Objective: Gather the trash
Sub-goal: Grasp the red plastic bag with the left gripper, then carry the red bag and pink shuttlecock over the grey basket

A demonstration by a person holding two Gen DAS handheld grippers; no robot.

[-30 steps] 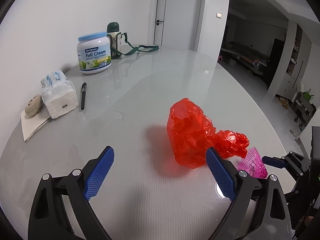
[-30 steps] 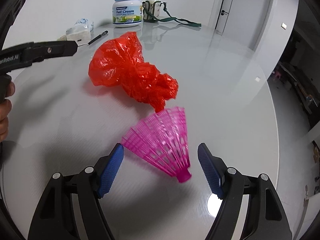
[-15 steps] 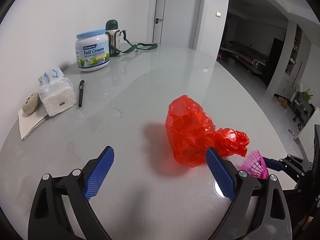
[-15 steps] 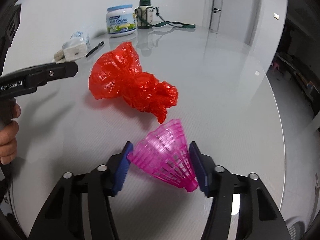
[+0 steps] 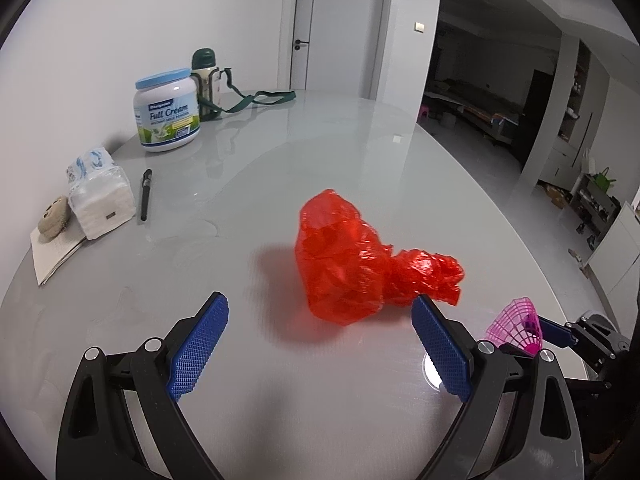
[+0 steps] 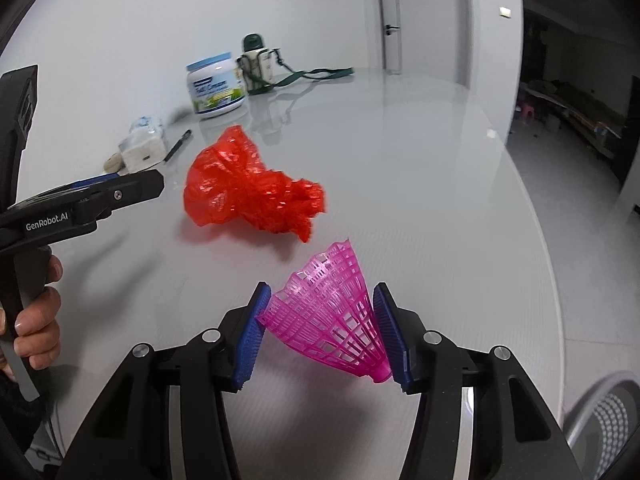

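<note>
A crumpled red plastic bag (image 5: 360, 264) lies on the grey table (image 5: 320, 152); it also shows in the right wrist view (image 6: 248, 188). My right gripper (image 6: 320, 312) is shut on a pink plastic shuttlecock (image 6: 332, 312) and holds it lifted above the table, to the right of the bag; the shuttlecock also shows in the left wrist view (image 5: 516, 326). My left gripper (image 5: 320, 332) is open and empty, just in front of the bag, its jaws wide apart.
Along the table's left side stand a milk powder can (image 5: 167, 110), a green flask with a strap (image 5: 206, 76), a tissue pack (image 5: 100, 198), a black pen (image 5: 145, 194) and papers (image 5: 52, 252). A chair (image 6: 600, 412) stands at the lower right.
My right gripper closed on the pink shuttlecock and lifted it off the table, away from the bag. My left gripper stayed open and drew back slightly.
</note>
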